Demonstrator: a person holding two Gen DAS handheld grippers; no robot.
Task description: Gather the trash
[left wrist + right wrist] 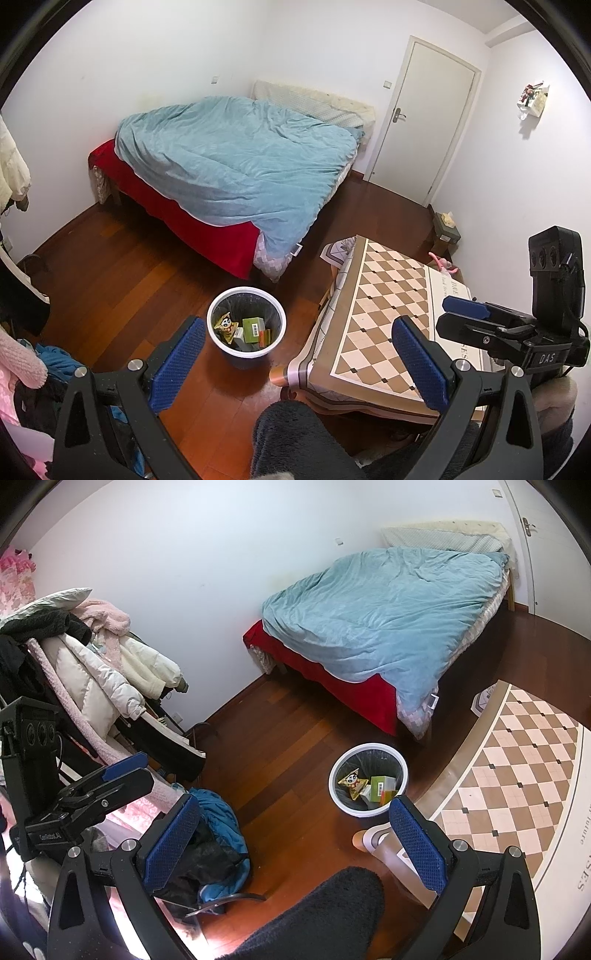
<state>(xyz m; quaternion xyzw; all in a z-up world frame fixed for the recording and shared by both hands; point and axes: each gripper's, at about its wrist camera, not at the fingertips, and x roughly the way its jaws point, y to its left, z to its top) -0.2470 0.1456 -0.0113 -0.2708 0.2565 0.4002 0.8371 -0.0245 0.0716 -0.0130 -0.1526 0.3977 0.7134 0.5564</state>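
A white trash bin (pixel 243 357) (pixel 365 811) with a black liner stands on the wooden floor between the bed and the table. Inside lie a yellow cartoon snack packet (pixel 226 325) (pixel 352 780), a green box (pixel 253 328) (pixel 380 786) and an orange item. My left gripper (pixel 299 363) hangs open and empty above the floor, just in front of the bin. My right gripper (pixel 295 834) is also wide open and empty, with the bin just beyond its right finger. Each gripper shows side-on in the other's view, right gripper (pixel 463 312), left gripper (pixel 123 771).
A table with a checkered cloth (pixel 388 314) (pixel 517 775) stands right of the bin. A bed with a blue duvet (pixel 240 158) (pixel 388 609) fills the back. Piled clothes (pixel 92 672) and a blue garment (pixel 221 819) lie left. A dark fluffy sleeve (pixel 295 435) (pixel 314 915) is at the bottom edge.
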